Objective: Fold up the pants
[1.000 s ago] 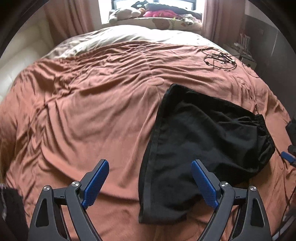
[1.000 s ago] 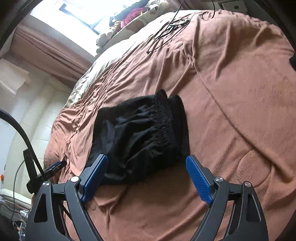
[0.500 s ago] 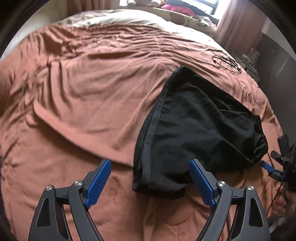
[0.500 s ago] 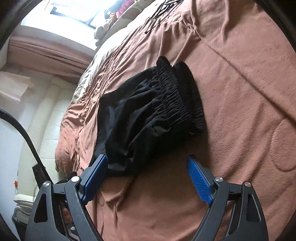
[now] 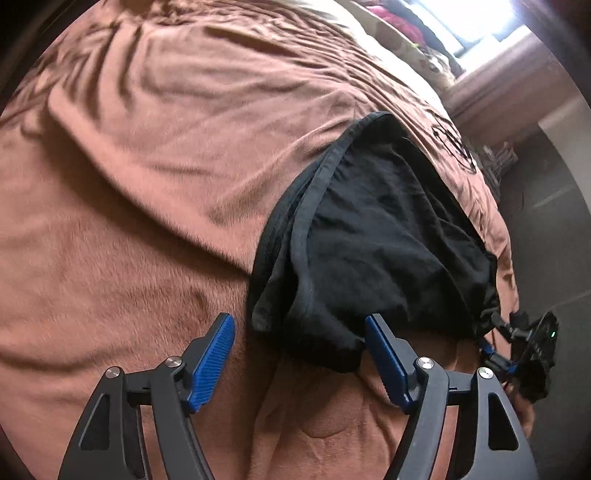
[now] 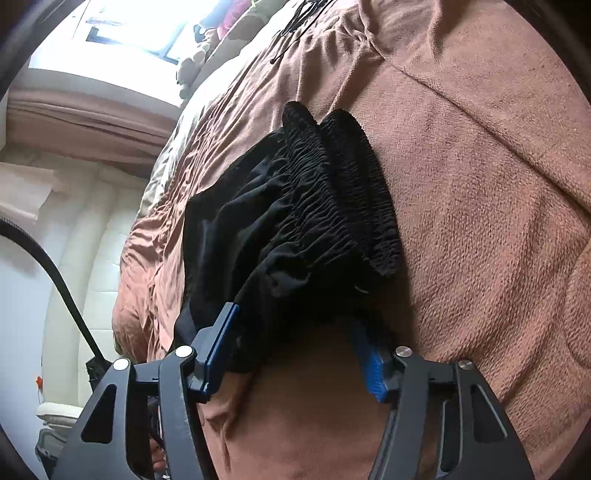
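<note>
Left wrist view shows black pants (image 5: 384, 236), folded into a compact bundle, lying on a rust-brown blanket (image 5: 155, 177) that covers the bed. The left gripper (image 5: 299, 332) hovers low at the bundle's near hem corner, its blue fingers (image 5: 212, 356) spread wide; the right-hand finger touches the fabric's lower edge, while the left-hand one sits over bare blanket just beside the hem. Nothing is clamped. At the far right of this view the right gripper (image 5: 491, 343) meets the gathered waistband end.

Right wrist view shows the right gripper (image 6: 295, 332) pressed in at the pants (image 6: 280, 229), with the ruffled elastic waistband (image 6: 347, 184) doubled over just ahead. Its fingers (image 6: 221, 339) are apart, and dark cloth lies between and over them; the right-hand finger is partly buried under the fabric. A tangle of black cable (image 6: 299, 14) rests on the blanket (image 6: 480, 184) well beyond.
</note>
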